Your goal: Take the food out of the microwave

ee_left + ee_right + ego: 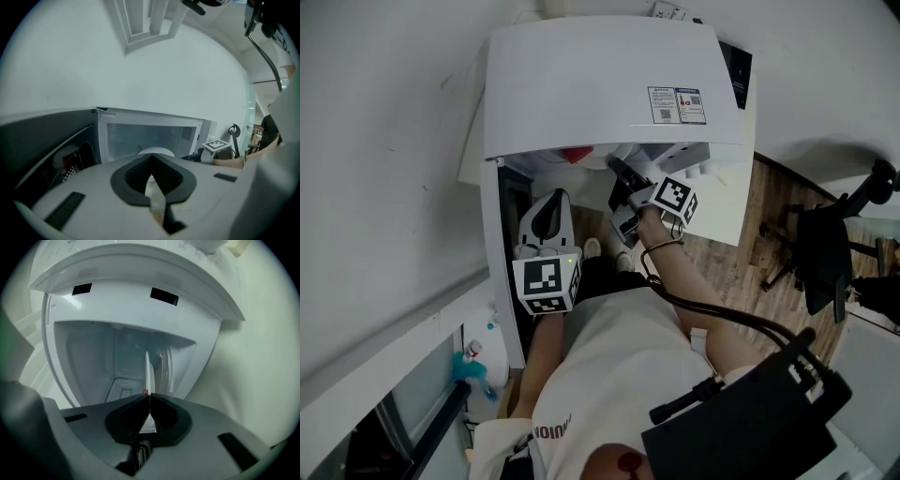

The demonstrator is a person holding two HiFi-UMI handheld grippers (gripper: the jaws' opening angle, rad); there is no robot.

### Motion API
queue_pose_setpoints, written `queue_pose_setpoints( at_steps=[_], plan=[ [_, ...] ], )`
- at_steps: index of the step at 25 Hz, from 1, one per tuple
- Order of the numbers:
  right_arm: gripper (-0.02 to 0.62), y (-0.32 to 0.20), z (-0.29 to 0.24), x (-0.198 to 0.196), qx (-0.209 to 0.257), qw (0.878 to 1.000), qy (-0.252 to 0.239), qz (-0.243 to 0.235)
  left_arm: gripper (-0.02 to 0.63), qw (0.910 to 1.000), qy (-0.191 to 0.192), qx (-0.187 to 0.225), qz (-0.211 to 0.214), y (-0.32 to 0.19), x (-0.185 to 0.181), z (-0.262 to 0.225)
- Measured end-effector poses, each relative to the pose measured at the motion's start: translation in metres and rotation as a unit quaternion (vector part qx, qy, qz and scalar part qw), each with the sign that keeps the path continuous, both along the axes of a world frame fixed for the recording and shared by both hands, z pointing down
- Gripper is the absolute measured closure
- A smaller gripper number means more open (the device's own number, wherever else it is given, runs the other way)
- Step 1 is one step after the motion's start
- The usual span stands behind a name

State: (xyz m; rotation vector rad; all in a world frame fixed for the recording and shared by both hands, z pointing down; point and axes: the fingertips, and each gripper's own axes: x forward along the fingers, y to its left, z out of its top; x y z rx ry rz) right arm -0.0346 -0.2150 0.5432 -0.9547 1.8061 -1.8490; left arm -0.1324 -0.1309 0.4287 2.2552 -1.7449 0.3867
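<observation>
Microwave (600, 84) stands open, with its door (47, 150) swung out to 9 o'clock. Right gripper (149, 397) has its jaws pinched on the rim of 1 white plate (147, 371). The plate is seen edge-on and runs toward 12 o'clock inside the cavity. Red food (575, 155) sits inside, at 11 o'clock of that gripper in the head view, just under the oven's top edge. Left gripper (151, 158) has its jaws pressed together with nothing between them. It is at the opening, at 7 o'clock of the right one.

The sticker (678, 104) on the microwave (600, 84) is too small to read.
</observation>
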Motion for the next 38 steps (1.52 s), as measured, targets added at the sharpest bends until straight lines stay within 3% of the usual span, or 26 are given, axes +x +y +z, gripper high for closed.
queue_pose_setpoints(
  at_steps=[23, 38],
  plan=[
    [0.569, 0.012, -0.006, 0.007, 0.0, 0.999, -0.049, 0.005, 0.592, 1.0, 0.001, 0.0, -0.002, 0.002, 0.002, 0.002],
    [0.569, 0.027, -0.021, 0.016, 0.024, 0.997, -0.078, -0.005, 0.592, 1.0, 0.002, 0.005, -0.004, 0.007, 0.009, 0.002]
  ],
)
